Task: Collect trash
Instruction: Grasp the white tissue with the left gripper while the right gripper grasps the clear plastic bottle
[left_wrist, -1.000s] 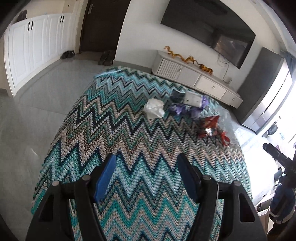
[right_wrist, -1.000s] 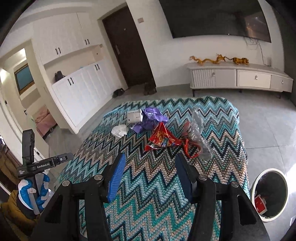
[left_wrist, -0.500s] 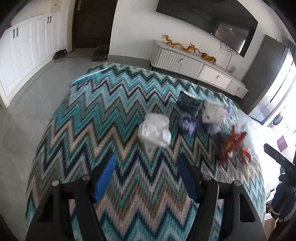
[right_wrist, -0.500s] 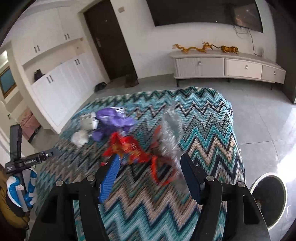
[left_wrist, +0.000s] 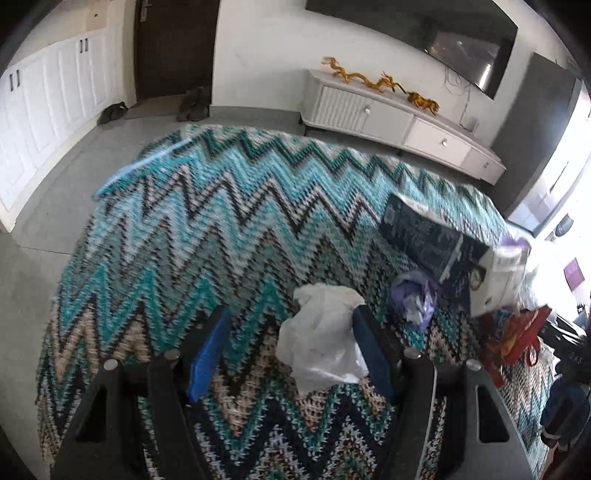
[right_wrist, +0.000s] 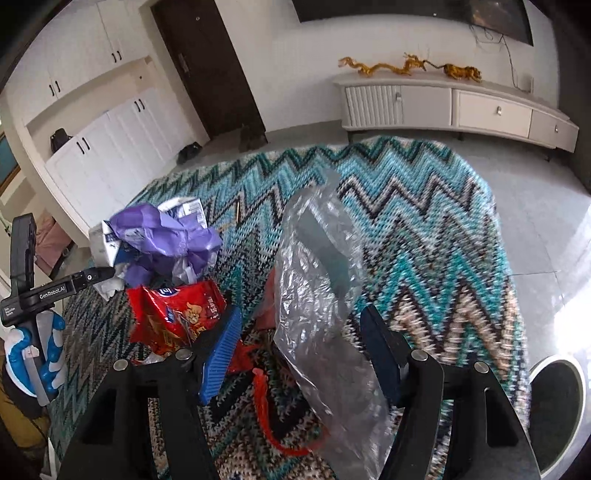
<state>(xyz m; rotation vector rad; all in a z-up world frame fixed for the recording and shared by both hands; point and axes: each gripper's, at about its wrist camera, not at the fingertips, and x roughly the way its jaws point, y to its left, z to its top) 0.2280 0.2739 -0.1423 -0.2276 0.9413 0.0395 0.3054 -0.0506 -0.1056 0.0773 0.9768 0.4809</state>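
Trash lies on a zigzag teal cloth (left_wrist: 207, 236). In the left wrist view, my left gripper (left_wrist: 290, 347) is open around a crumpled white tissue (left_wrist: 321, 332), which lies against the right finger. Beyond it are purple wrap (left_wrist: 415, 295), a dark packet (left_wrist: 424, 236) and a white box (left_wrist: 498, 277). In the right wrist view, my right gripper (right_wrist: 303, 343) is open around a clear plastic bag (right_wrist: 321, 295). A red snack bag (right_wrist: 177, 314) lies by its left finger, with purple wrap (right_wrist: 166, 236) behind and a red string (right_wrist: 269, 421) below.
A round bin (right_wrist: 557, 406) stands on the floor at the lower right of the right wrist view. A white TV cabinet (right_wrist: 458, 107) runs along the far wall. White cupboards (left_wrist: 44, 107) and a dark door (right_wrist: 207, 66) stand at the left.
Both grippers have moved forward and down toward the trash. The tissue now lies between the left fingers and the clear bag between the right fingers.
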